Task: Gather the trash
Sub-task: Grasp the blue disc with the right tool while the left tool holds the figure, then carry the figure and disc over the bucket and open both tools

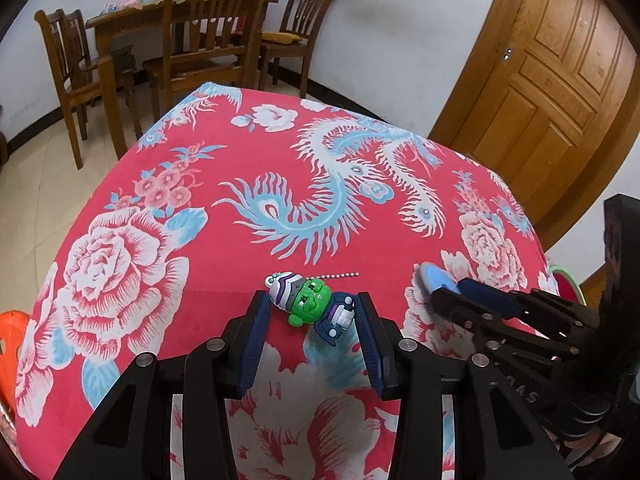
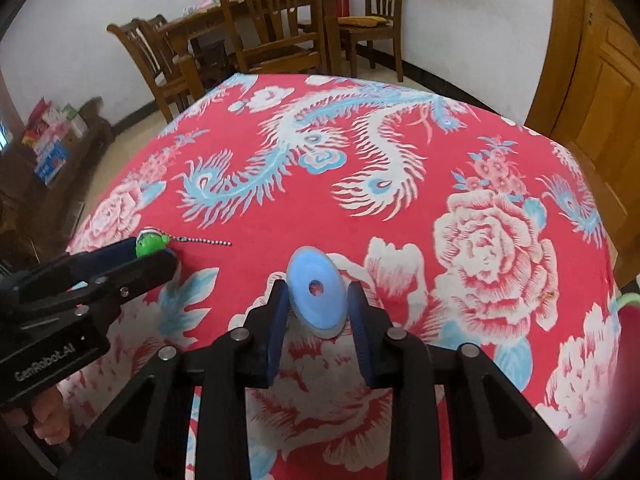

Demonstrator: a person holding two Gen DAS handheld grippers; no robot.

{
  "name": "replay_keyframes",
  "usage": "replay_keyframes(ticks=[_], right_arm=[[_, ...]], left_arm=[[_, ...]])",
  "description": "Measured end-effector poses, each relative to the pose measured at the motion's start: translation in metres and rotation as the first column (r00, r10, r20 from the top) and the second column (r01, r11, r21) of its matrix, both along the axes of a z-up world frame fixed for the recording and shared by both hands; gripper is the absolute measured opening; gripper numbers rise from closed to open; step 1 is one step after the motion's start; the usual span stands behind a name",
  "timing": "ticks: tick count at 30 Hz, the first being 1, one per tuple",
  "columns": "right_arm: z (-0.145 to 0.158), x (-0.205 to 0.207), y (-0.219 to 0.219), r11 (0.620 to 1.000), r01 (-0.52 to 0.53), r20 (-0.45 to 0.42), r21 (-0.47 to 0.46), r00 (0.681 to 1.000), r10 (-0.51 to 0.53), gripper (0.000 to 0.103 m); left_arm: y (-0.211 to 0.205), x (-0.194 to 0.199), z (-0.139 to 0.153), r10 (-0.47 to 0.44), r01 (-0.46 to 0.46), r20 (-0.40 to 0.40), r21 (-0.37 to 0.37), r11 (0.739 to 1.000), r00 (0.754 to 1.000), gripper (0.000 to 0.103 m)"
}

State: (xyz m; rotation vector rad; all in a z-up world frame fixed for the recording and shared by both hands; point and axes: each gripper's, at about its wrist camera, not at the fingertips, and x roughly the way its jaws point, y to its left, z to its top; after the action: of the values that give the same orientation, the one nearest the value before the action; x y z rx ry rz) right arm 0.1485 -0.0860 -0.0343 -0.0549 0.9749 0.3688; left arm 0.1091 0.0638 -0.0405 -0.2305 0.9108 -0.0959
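A round tabletop (image 1: 224,184) under a red cloth printed with phoenixes and peonies carries both pieces near its close edge. The left gripper (image 1: 310,312) has its blue pads pressed against the two ends of a green-faced toy keychain (image 1: 310,306), which lies flat, its bead chain (image 1: 342,276) trailing toward the table's centre. Just beside it toward the right edge, the right gripper (image 2: 318,304) clamps a light-blue oval disc (image 2: 316,292) with a hole in it, standing on edge. The centre and far half of the cloth lie bare. Beyond the far edge stand wooden chairs (image 1: 200,36); a wooden door (image 1: 552,76) is off the right edge.
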Motion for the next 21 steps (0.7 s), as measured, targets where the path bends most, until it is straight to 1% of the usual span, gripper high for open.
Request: replay_keyframes(ticks=[7, 12, 21], right_arm=[[0.019, -0.016, -0.023, 0.997, 0.047, 0.031, 0.058, 0.998, -0.048, 0.033], [0.031, -0.029, -0.047, 0.99, 0.097, 0.044, 0.1, 0.994, -0.102, 0.033], [0.051, -0.059, -0.098, 0.973, 0.184, 0.079, 0.138, 0.978, -0.196, 0.033]], left_arm=[[-0.009, -0.003, 0.009, -0.023, 0.023, 0.02, 0.004, 1.0, 1.0, 0.044], [-0.022, -0.005, 0.019, -0.052, 0.052, 0.042, 0.006, 0.999, 0.998, 0.044], [-0.058, -0.009, 0.04, -0.131, 0.13, 0.08, 0.021, 0.991, 0.988, 0.044]])
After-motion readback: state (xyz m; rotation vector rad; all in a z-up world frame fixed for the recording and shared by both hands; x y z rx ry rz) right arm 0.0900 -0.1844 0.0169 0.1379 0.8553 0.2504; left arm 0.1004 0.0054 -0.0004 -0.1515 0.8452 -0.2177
